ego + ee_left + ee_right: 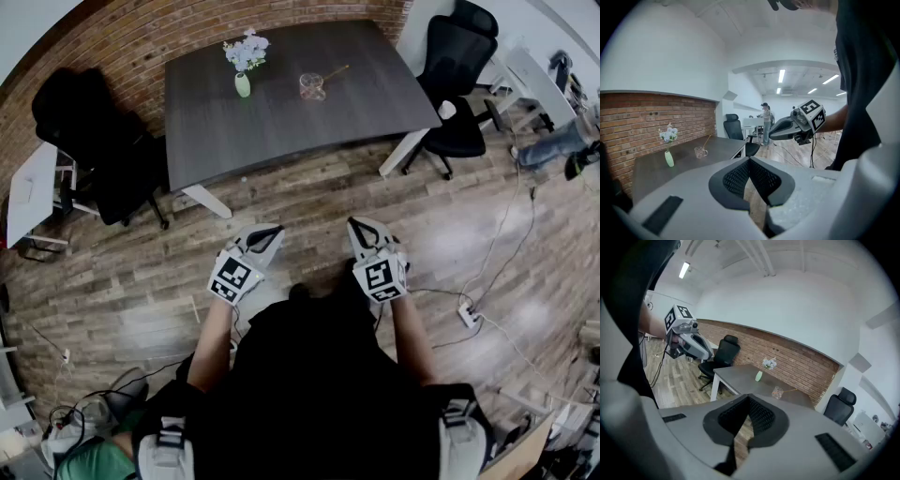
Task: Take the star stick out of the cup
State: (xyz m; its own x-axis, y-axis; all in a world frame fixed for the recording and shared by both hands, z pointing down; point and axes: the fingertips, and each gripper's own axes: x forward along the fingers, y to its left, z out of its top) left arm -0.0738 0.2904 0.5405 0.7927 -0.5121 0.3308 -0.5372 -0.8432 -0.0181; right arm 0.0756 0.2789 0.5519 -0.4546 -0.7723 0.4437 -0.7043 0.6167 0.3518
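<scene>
Star stick (335,70) slanted in cup (312,87), free end pointing far-right

**An open-plan office**

A long dark tabletop (281,122) stands against a bare brick wall (141,37), with black swivel chairs (459,56) at either end. White desks (28,192) sit off to the sides. The floor (141,281) is wood plank, crossed by loose cables (511,216) near a power strip (469,316). Strip lights (781,76) line the white ceiling further back.
</scene>
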